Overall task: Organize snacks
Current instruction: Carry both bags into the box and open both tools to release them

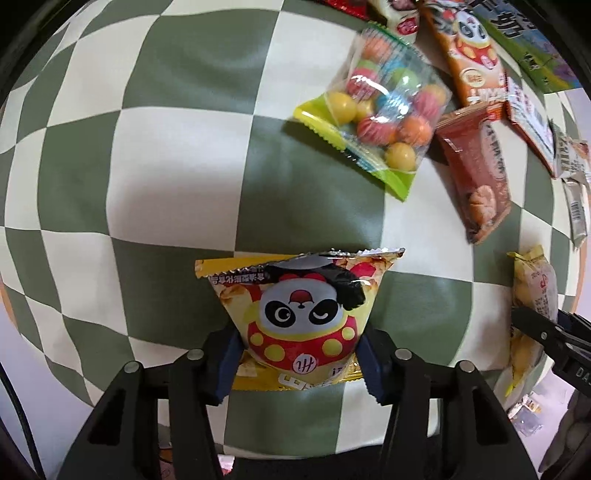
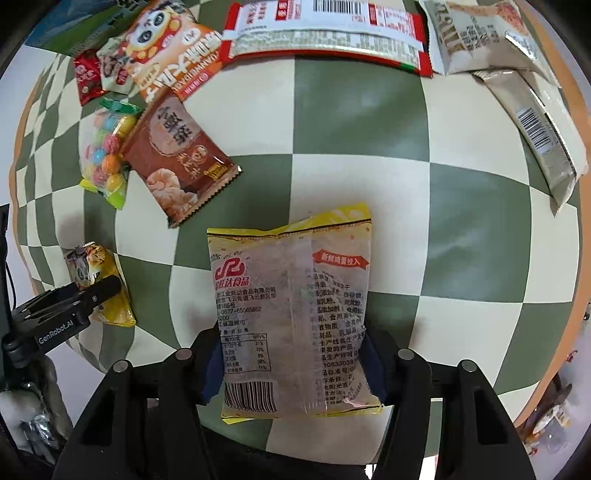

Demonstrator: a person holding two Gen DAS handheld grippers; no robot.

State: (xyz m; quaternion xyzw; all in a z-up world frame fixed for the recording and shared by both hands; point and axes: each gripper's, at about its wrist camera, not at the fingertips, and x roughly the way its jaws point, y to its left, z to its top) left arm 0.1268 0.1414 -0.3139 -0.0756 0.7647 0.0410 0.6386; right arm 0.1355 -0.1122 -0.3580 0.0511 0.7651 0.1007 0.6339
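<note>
My left gripper [image 1: 299,362] is shut on a yellow panda snack bag [image 1: 299,314], held over the green and cream checked cloth [image 1: 166,166]. My right gripper [image 2: 291,369] is shut on a yellow clear-backed snack pack [image 2: 295,314], printed side down. The other hand's tool shows in each view: the right gripper [image 1: 546,332] with its pack [image 1: 532,291] at the right edge of the left wrist view, the left gripper [image 2: 74,299] with the panda bag [image 2: 96,280] at the left of the right wrist view.
A bag of coloured candy balls [image 1: 384,107] lies ahead with a brown cracker pack [image 1: 476,173] and an orange panda bag [image 1: 472,55] beside it. A red and white wrapper [image 2: 325,33] and grey packs [image 2: 535,140] lie along the far and right edge.
</note>
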